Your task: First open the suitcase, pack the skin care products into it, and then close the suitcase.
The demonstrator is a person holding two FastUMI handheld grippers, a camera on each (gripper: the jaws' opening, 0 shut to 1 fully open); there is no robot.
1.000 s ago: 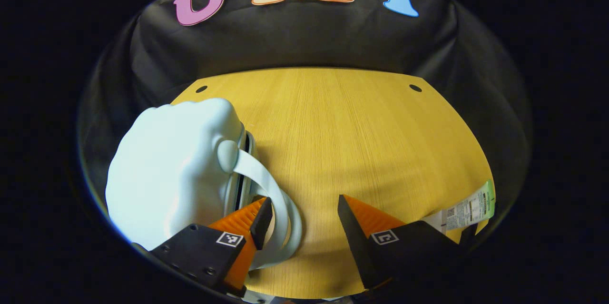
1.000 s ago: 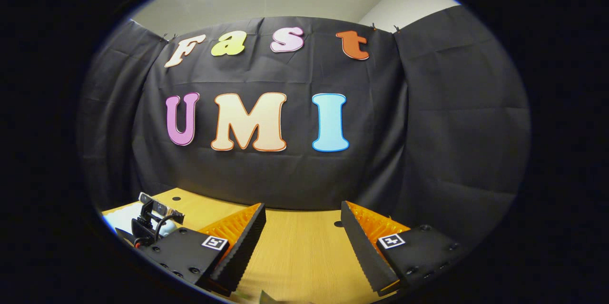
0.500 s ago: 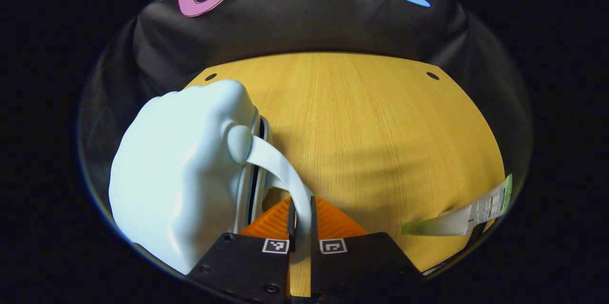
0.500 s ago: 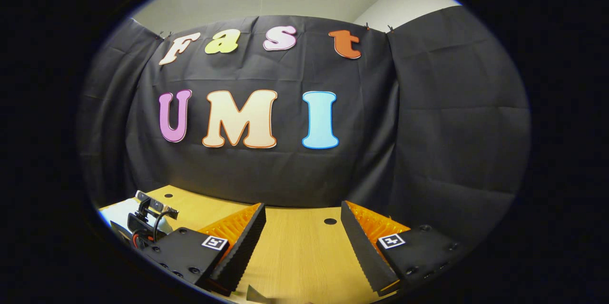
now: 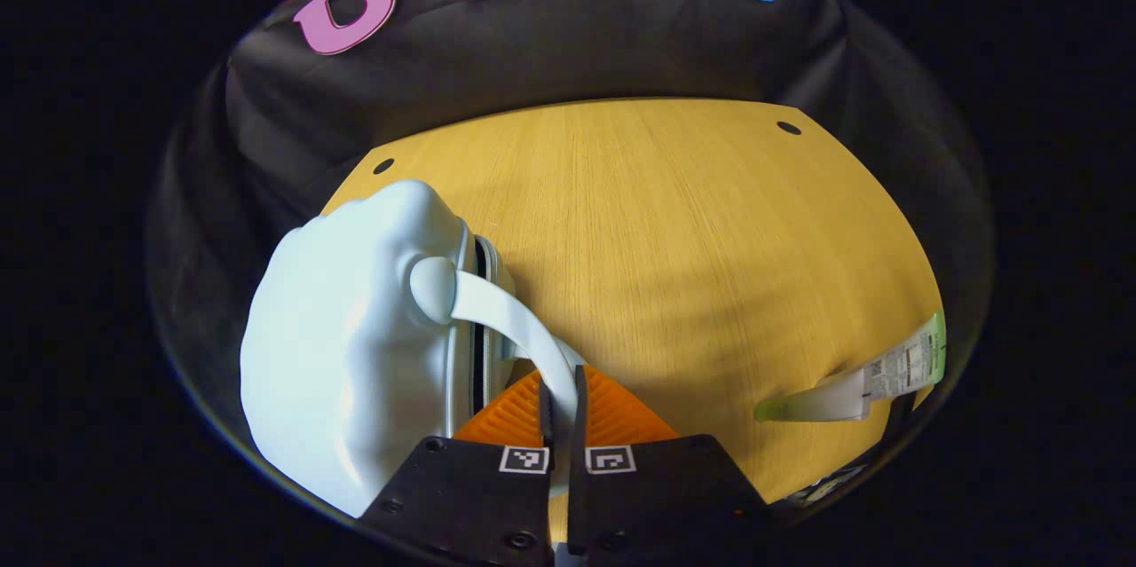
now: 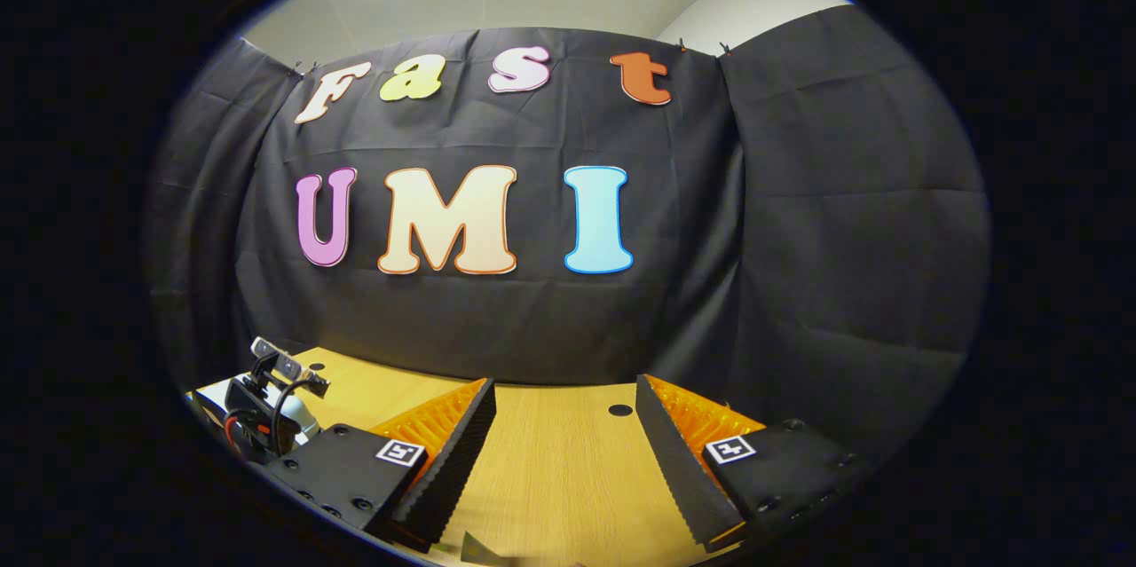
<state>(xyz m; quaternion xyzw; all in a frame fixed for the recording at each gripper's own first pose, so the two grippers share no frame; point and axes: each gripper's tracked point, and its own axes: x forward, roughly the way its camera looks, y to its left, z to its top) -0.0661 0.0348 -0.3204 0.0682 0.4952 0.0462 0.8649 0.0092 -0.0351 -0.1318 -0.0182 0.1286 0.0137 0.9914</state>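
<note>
Left gripper [image 5: 559,389] pinching pale strap handle [image 5: 515,327] of light blue suitcase [image 5: 355,354], at table's [image 5: 692,230] left edge. Skin care tube [image 5: 852,381] lying near right edge. Right gripper [image 6: 564,434] spread, above table, fingers apart, holding nothing.

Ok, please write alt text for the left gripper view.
The left hand-held gripper is shut on the pale blue suitcase's strap handle. The suitcase lies on a wooden table; a skin care tube lies at right.
</note>
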